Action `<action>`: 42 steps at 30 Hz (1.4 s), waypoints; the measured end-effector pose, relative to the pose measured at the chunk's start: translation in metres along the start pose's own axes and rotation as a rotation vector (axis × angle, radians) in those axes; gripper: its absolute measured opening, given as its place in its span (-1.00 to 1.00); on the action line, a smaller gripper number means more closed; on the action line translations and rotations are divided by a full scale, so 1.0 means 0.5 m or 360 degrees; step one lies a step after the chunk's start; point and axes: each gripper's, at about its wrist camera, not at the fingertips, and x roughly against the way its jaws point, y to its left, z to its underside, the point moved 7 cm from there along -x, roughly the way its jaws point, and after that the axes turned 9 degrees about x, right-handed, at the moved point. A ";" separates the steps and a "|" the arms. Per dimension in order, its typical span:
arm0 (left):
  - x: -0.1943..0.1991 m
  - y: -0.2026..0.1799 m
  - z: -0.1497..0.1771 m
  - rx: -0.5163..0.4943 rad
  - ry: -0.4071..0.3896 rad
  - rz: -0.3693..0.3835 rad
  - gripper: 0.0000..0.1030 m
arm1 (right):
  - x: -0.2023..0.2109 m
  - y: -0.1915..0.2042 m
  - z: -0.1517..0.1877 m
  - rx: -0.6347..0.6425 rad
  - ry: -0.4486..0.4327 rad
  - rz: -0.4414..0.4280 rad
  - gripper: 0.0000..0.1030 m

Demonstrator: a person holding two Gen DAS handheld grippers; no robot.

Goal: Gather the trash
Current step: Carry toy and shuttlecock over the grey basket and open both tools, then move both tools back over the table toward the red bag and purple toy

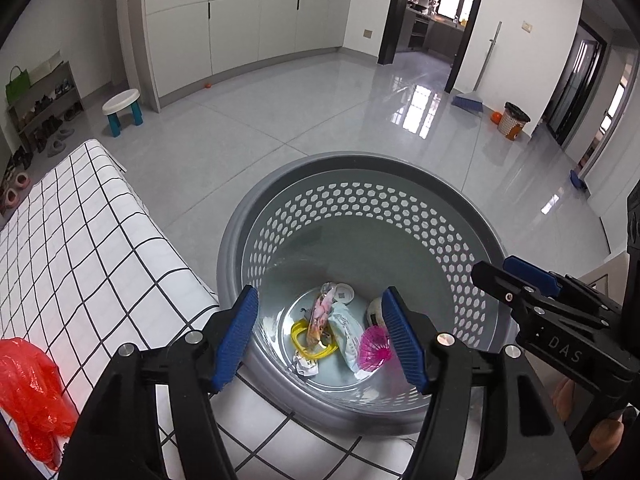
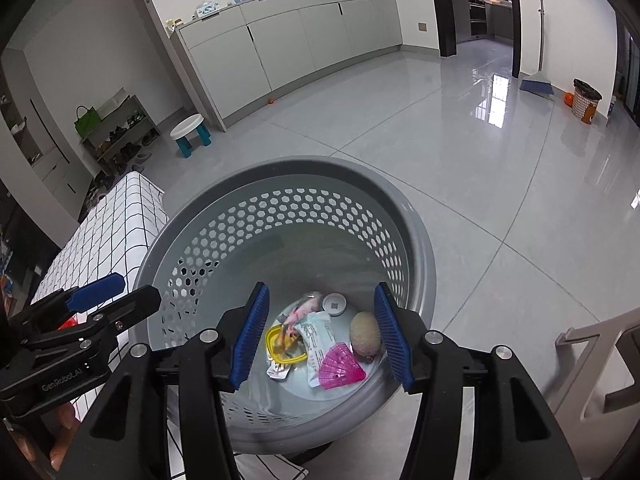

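Blue ribbed pads faced each other across an empty gap on both tools: the left gripper (image 1: 320, 336) stood with its jaws apart and nothing between them, and the right gripper (image 2: 320, 336) did the same, both hanging over the mouth of the grey perforated basket (image 1: 360, 216) and angled down into it. Each tool also showed at the edge of the other's view, equally bare.

Below them, on the basket floor, lay what I took to be the collected trash: a pink plastic fan (image 2: 340, 372), a white printed packet (image 2: 320, 336), a yellow ring-shaped piece (image 2: 280, 350), a pinkish snack wrapper (image 1: 320, 312), a small round white lid (image 2: 334, 304), a crumpled scrap of paper (image 1: 306, 366) and a rounded beige lump (image 2: 365, 338) (possibly a fruit or a ball; too unclear to say). These lay loosely piled, touching one another.

Beside the basket stood a table under a white cloth with a black grid (image 1: 80, 240). A crumpled red plastic bag (image 1: 28, 392) sat on it, near the left tool and well outside the basket.

Judging from this, most of the job looked done. The red bag seemed the one piece left to collect, though part of the table was out of view.
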 end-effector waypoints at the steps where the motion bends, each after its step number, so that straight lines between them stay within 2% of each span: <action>1: 0.001 -0.001 0.001 0.0002 -0.0002 0.0005 0.23 | 0.000 0.001 0.001 0.0000 0.0003 -0.0001 0.02; 12: 0.019 0.019 0.012 0.0019 -0.0011 -0.0009 0.29 | 0.005 0.007 0.016 0.0007 0.0014 -0.0001 0.09; 15: 0.029 0.027 0.014 0.0034 -0.0017 -0.0021 0.32 | 0.013 0.019 0.016 0.0030 -0.0009 0.0007 0.27; 22: 0.069 0.048 0.027 0.0041 -0.0057 -0.0042 0.44 | 0.029 0.053 0.017 0.0095 -0.0028 -0.0007 0.32; 31: 0.131 0.106 0.042 0.0068 -0.0115 -0.0100 0.47 | 0.038 0.124 0.035 0.0179 -0.0020 -0.0088 0.35; 42: 0.201 0.190 0.070 0.0190 -0.0159 -0.0163 0.49 | 0.068 0.238 0.037 0.0352 -0.0049 -0.0140 0.37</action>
